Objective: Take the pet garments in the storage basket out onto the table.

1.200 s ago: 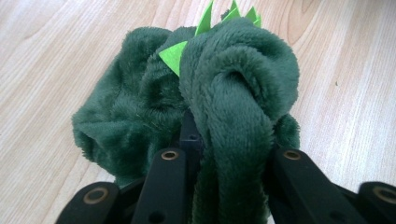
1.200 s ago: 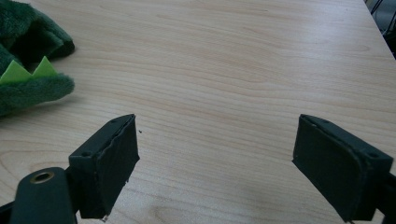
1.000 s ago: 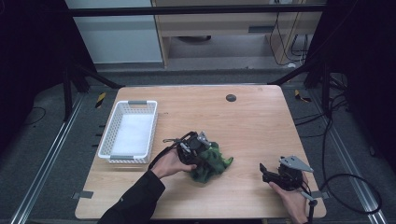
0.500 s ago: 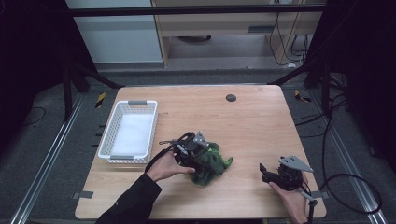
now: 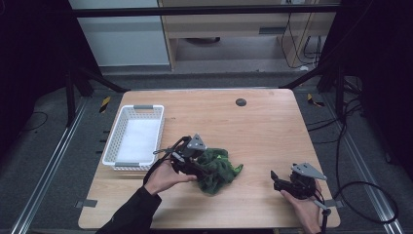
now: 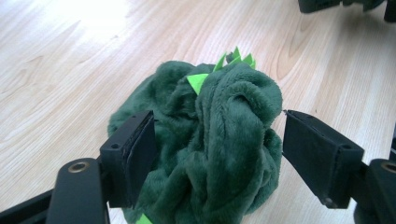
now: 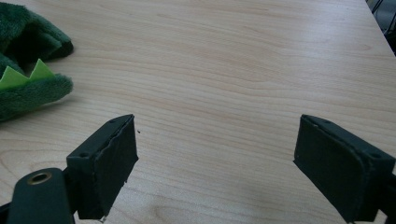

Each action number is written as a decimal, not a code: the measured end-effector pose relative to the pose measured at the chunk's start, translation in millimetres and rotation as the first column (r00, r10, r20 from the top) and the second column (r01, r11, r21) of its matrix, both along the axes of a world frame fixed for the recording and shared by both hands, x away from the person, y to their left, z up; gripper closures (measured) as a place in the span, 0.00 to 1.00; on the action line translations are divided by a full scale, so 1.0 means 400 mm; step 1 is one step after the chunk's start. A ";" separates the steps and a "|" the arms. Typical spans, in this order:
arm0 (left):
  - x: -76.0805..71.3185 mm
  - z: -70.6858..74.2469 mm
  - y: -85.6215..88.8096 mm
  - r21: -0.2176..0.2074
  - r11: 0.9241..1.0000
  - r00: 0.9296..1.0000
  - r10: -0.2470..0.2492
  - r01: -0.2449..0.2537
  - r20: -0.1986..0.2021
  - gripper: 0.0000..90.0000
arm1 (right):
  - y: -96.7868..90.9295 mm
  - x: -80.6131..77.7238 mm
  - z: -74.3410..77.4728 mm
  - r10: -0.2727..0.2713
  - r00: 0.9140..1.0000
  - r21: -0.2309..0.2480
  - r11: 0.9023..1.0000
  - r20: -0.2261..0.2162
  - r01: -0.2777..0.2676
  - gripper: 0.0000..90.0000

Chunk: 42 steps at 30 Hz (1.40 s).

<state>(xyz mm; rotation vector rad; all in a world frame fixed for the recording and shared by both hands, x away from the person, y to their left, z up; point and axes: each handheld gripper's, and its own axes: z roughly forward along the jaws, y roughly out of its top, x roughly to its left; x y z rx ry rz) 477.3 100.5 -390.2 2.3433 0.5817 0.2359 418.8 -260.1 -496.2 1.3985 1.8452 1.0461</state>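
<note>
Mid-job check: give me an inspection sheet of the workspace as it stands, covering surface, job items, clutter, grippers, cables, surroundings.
Surface: light wooden table, with a small dark round spot near the far edge.
Job's things: crumpled green plush toy with bright green spikes, lying near the table's middle; white basket at the left, nothing seen inside.
Clutter: nothing seen.
Grippers: left gripper open, its jaws on either side of the plush toy, a gap showing on one side; right gripper open over bare wood, apart from the toy.
Cables: black cable trailing from the right gripper off the table's right edge.
Surroundings: dark floor, metal frame rails, cabinet behind.
</note>
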 end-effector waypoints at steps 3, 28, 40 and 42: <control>-0.008 0.003 0.017 -0.032 0.999 1.000 0.024 -0.024 0.008 0.28 | 0.000 0.000 0.000 0.000 1.000 0.001 1.000 0.000 0.000 0.15; -0.096 -0.055 0.185 -0.249 0.945 0.972 0.230 -0.213 0.042 0.32 | 0.002 0.001 0.000 0.001 1.000 -0.001 1.000 0.003 -0.001 0.14; -0.125 -0.099 0.257 -0.271 0.921 0.954 0.299 -0.279 0.031 0.32 | 0.000 0.000 0.001 -0.001 1.000 0.000 1.000 0.007 0.001 0.14; -0.132 -0.114 0.277 -0.277 0.912 0.947 0.321 -0.301 0.027 0.33 | 0.000 -0.001 0.001 -0.002 1.000 0.005 1.000 0.006 0.002 0.14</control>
